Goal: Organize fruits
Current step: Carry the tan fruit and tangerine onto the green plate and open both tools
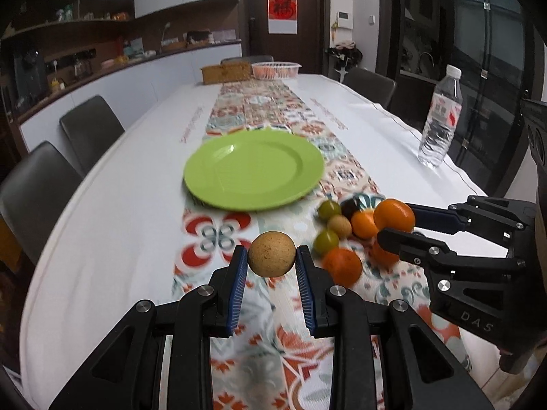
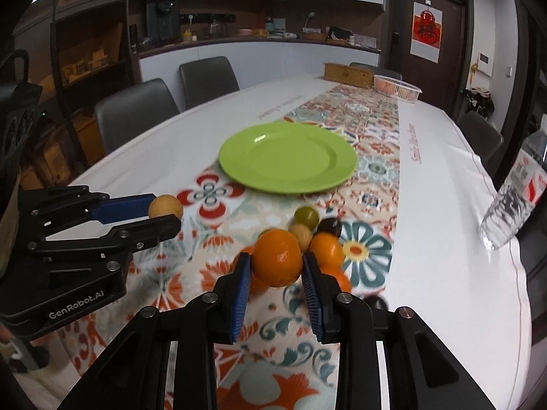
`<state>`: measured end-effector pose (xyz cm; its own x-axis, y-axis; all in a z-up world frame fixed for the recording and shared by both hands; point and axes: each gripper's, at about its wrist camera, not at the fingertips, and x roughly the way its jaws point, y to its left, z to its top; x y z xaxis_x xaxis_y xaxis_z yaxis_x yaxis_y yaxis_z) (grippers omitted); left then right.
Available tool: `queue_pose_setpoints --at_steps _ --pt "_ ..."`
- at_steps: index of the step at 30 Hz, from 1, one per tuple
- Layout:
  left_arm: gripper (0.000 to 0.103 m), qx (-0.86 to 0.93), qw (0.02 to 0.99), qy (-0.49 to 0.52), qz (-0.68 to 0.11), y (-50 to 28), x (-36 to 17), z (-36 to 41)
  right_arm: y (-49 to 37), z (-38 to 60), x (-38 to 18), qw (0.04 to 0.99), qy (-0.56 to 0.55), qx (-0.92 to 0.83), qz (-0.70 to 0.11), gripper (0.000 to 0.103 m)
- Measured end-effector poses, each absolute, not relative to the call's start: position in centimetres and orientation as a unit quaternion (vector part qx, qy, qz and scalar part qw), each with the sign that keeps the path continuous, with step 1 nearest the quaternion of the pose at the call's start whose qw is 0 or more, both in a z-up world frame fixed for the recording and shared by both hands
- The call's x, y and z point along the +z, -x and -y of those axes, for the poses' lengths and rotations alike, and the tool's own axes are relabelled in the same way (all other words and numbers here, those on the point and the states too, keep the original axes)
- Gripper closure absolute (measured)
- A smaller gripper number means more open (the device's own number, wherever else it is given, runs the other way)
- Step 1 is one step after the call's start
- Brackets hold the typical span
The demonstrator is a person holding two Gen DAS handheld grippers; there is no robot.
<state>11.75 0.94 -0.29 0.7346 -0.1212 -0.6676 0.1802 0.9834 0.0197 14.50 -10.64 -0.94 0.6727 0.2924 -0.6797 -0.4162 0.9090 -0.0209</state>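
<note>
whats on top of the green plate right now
Nothing: the round green plastic plate shows a bare surface in both views. What lies under it is covered; only the patterned table runner shows around its edge.

Your table [image 1: 112,205] wears a white cloth under a patterned runner [image 1: 273,112]. On it lie a green plate [image 1: 253,174], loose fruit [image 1: 342,263], a water bottle [image 1: 441,119], and a far basket [image 1: 277,70].

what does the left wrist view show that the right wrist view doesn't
Only the left wrist view shows the whole water bottle standing upright with its cap. Only the right wrist view shows the open shelving left of the counter. Both show the green plate, bare, the left gripper shut on a tan fruit, and the right gripper shut on an orange.
</note>
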Motion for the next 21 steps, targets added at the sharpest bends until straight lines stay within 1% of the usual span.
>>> queue_pose_setpoints --at_steps 11,21 --pt "0.074 -0.079 0.936 -0.045 -0.34 -16.7 1.8 -1.6 -19.6 10.0 1.2 0.915 0.085 0.198 -0.341 0.072" --pt "0.074 -0.077 0.926 -0.034 -0.369 -22.5 1.1 -2.5 -25.3 8.4 1.0 0.901 0.093 0.214 -0.365 0.072"
